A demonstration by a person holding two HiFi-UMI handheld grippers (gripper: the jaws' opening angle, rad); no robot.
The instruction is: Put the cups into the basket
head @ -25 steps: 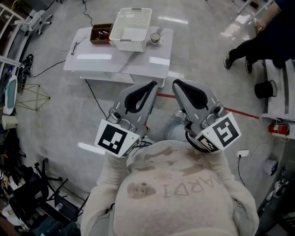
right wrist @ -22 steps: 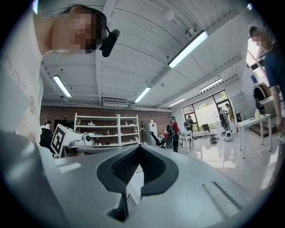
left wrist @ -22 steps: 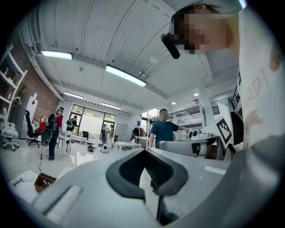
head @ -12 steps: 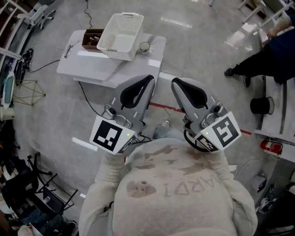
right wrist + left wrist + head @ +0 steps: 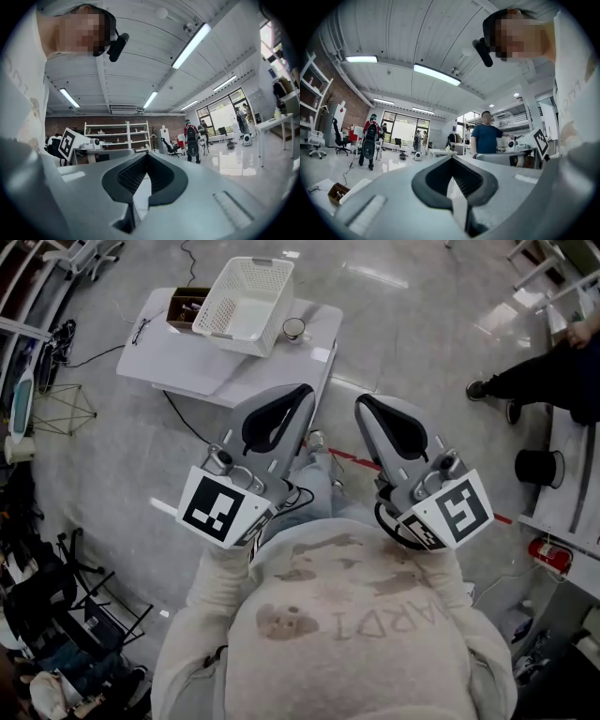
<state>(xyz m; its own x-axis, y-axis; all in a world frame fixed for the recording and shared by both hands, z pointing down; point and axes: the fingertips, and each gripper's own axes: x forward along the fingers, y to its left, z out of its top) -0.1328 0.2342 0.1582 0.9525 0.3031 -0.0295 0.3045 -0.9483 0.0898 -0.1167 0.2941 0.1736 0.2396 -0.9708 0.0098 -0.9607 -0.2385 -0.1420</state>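
White table [image 5: 178, 360] with basket [image 5: 217, 298], cup [image 5: 294, 329], brown box [image 5: 179, 309]; left gripper [image 5: 298, 396] and right gripper [image 5: 366, 404] pressed together.

Basket [image 5: 217, 301] at 11 o'clock was white perforated plastic, matt; table [image 5: 178, 357] smooth white w/ glossy sheen. Cup [image 5: 294, 329] looked glazed. Floor [image 5: 422, 324] polished, reflective. Left gripper [image 5: 302, 395] & right gripper [image 5: 366, 407]: matt grey plastic, ribbed black pads [image 5: 468, 178]. Sweater [image 5: 347, 634] soft cloth.

Two handheld grippers, a left gripper [image 5: 303, 392] and a right gripper [image 5: 363, 401]. One white table [image 5: 183, 362], one white basket [image 5: 242, 292], one cup [image 5: 294, 329], one brown box [image 5: 183, 308].
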